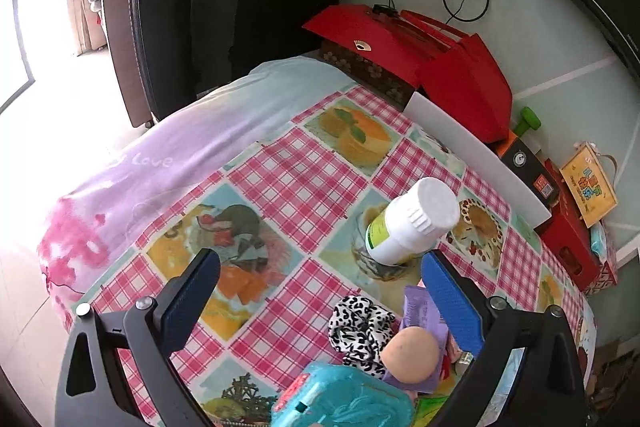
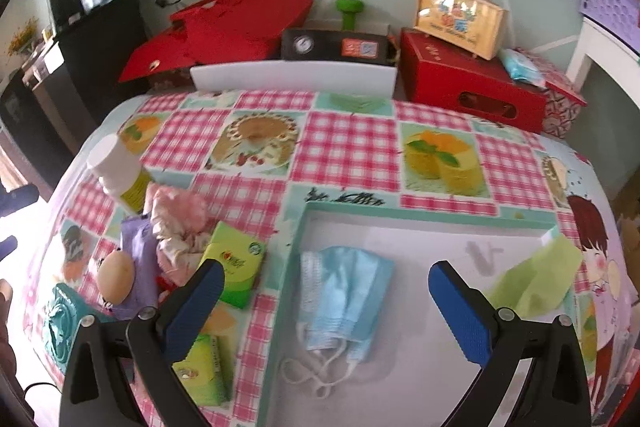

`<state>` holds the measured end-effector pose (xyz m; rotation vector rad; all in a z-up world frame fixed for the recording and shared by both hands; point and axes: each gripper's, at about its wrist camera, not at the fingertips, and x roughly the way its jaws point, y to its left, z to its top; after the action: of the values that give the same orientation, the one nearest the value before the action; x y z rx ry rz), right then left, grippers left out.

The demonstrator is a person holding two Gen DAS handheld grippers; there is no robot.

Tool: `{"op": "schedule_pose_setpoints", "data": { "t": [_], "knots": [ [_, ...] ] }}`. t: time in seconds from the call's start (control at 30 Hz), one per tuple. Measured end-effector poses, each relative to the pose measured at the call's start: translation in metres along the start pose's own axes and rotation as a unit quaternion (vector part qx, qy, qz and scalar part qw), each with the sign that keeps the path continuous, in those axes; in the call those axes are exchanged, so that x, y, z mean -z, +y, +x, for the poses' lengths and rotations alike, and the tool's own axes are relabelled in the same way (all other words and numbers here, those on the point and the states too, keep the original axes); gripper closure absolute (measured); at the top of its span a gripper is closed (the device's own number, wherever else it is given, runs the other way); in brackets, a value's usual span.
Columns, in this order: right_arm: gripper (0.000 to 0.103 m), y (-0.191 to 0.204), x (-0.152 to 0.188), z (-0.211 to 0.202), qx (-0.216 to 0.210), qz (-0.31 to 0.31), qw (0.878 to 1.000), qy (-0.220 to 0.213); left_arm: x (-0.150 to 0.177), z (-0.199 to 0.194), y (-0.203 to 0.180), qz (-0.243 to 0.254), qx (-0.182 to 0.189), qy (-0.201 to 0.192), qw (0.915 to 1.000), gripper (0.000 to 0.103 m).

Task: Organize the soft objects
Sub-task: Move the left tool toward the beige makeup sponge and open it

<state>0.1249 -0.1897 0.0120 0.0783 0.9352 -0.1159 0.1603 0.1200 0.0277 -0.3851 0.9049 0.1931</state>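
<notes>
In the right wrist view a blue face mask (image 2: pixel 344 291) lies inside a white tray with a teal rim (image 2: pixel 400 213), and a light green cloth (image 2: pixel 536 279) hangs over the tray's right edge. My right gripper (image 2: pixel 326 285) is open above the mask. Left of the tray sit a pink cloth (image 2: pixel 180 223), green tissue packs (image 2: pixel 236 267), a purple packet (image 2: pixel 138 251) and an egg (image 2: pixel 116 277). In the left wrist view my left gripper (image 1: pixel 320 273) is open over the tablecloth, with a leopard-print scrunchie (image 1: pixel 360 327), the egg (image 1: pixel 410 355) and a teal object (image 1: pixel 344 399) low between its fingers.
A white bottle (image 1: pixel 408 223) stands tilted on the checked tablecloth (image 1: pixel 296 183). Red boxes (image 2: pixel 472 91), a black box (image 2: pixel 336 47), a white board (image 2: pixel 292 77) and a yellow gift box (image 2: pixel 460 15) line the far edge by the wall. A black chair (image 1: pixel 160 19) stands at the left.
</notes>
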Motion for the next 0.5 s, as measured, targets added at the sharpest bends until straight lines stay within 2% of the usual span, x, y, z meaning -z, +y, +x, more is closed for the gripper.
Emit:
{"op": "schedule_pose_setpoints", "data": {
  "t": [0.2,0.3,0.4,0.5],
  "knots": [
    [0.0,0.028,0.005,0.009,-0.006,-0.039,0.999,0.011,0.0,0.003,0.002,0.001,0.014,-0.001,0.9999,0.003],
    [0.0,0.036,0.007,0.016,-0.01,-0.052,0.998,0.019,0.003,0.007,-0.006,0.017,0.028,0.006,0.9994,0.002],
    [0.0,0.039,0.008,0.022,-0.018,-0.054,0.998,0.025,0.008,0.014,-0.025,0.062,0.031,0.037,0.9969,0.002],
    [0.0,0.037,0.008,0.027,-0.027,-0.051,0.998,0.027,0.016,0.023,-0.046,0.119,0.012,0.067,0.9906,0.003]
  ]
}}
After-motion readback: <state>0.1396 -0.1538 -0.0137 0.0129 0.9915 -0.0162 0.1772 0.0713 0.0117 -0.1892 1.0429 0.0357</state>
